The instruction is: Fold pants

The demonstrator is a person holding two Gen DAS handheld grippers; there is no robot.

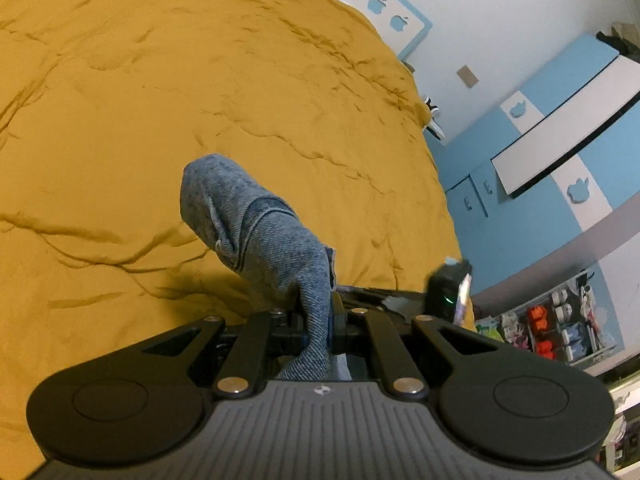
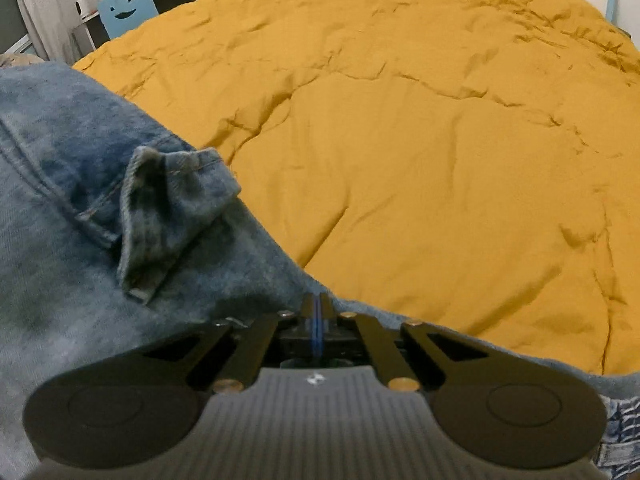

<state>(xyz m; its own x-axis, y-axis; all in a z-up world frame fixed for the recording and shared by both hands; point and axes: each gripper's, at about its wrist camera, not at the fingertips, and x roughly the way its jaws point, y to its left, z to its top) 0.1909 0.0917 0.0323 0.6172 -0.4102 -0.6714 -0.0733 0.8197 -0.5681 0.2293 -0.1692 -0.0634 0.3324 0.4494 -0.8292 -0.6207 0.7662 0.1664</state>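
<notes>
The pants are blue denim jeans. In the left wrist view my left gripper [image 1: 318, 320] is shut on a bunched part of the jeans [image 1: 256, 232], which sticks up and forward above the yellow bedspread [image 1: 200, 80]. In the right wrist view my right gripper [image 2: 317, 312] is shut on an edge of the jeans [image 2: 80, 200]. The denim spreads out to the left, and a folded hem or cuff [image 2: 168, 208] stands up on it. The jeans hang in the air over the yellow bedspread [image 2: 420, 140].
The bed fills most of both views. A blue and white wardrobe [image 1: 560, 128] and shelves with clutter [image 1: 552, 332] stand to the right of the bed. A blue chair with a smiley face [image 2: 128, 8] and a desk stand past the bed's far edge.
</notes>
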